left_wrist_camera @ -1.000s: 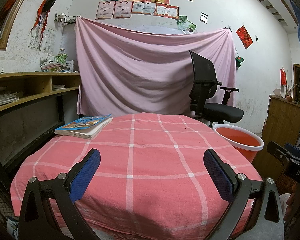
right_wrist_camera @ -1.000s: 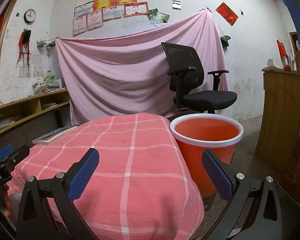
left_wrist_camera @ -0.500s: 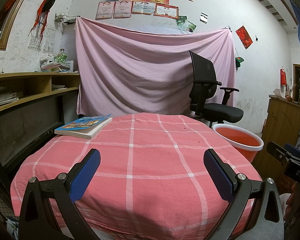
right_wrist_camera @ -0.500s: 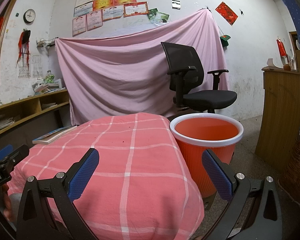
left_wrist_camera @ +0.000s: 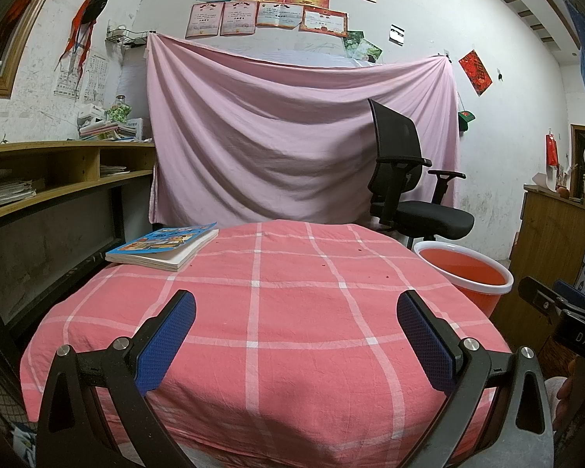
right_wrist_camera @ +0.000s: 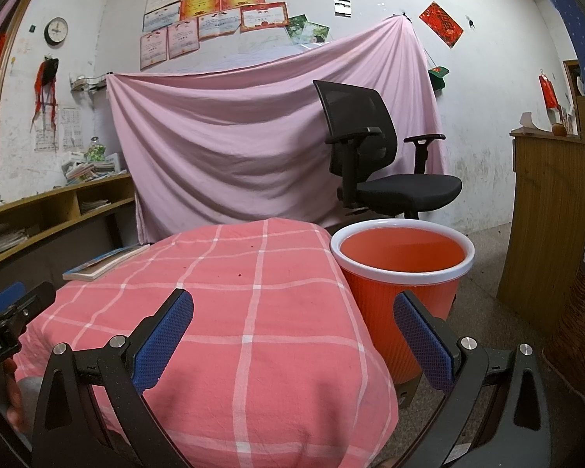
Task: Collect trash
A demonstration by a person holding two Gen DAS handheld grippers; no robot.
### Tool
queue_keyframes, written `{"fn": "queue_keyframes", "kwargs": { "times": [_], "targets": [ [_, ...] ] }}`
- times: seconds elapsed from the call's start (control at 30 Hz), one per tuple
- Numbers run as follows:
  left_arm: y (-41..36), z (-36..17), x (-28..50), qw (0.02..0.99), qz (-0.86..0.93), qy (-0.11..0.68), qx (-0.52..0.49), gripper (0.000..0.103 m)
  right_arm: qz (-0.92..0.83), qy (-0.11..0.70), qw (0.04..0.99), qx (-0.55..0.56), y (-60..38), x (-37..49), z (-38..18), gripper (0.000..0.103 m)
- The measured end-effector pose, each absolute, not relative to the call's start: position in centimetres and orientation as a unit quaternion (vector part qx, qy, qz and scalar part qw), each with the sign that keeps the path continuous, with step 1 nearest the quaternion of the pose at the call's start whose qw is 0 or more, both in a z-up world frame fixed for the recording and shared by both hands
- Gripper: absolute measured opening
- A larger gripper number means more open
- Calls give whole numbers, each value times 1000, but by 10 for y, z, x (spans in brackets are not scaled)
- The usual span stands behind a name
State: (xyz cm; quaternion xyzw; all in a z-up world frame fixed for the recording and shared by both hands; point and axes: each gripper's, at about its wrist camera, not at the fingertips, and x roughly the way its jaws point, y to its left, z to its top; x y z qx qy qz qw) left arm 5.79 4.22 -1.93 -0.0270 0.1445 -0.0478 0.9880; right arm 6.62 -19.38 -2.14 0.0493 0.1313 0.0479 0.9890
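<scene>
We held the left gripper (left_wrist_camera: 296, 335) low at the near edge of the tabletop (left_wrist_camera: 292, 312), which was covered with a pink checked cloth, and its jaws stood wide apart with nothing between them. The right gripper (right_wrist_camera: 292, 335) was beside it toward the right corner, its jaws also wide apart and empty. We judged that both were kept level and back from the cloth so that we could look over the whole surface before reaching.

We could not find any trash on the tabletop; only a few tiny dark specks showed on the cloth, too small to tell what they were. A paperback book (left_wrist_camera: 163, 247) lay flat at the far left corner, and we did not count it as trash. The orange bin (right_wrist_camera: 403, 273) with a white rim stood on the floor just beside the right edge, probably placed there so that things could be dropped in easily. Its inside looked empty from here.
</scene>
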Motion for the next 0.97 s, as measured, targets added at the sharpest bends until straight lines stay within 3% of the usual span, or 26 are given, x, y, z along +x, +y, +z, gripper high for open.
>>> {"fn": "queue_keyframes", "kwargs": {
  "times": [0.97],
  "targets": [
    [38, -20, 57, 987, -49, 149, -27, 101, 46, 135, 988, 51, -193, 66, -22, 103]
  ]
}}
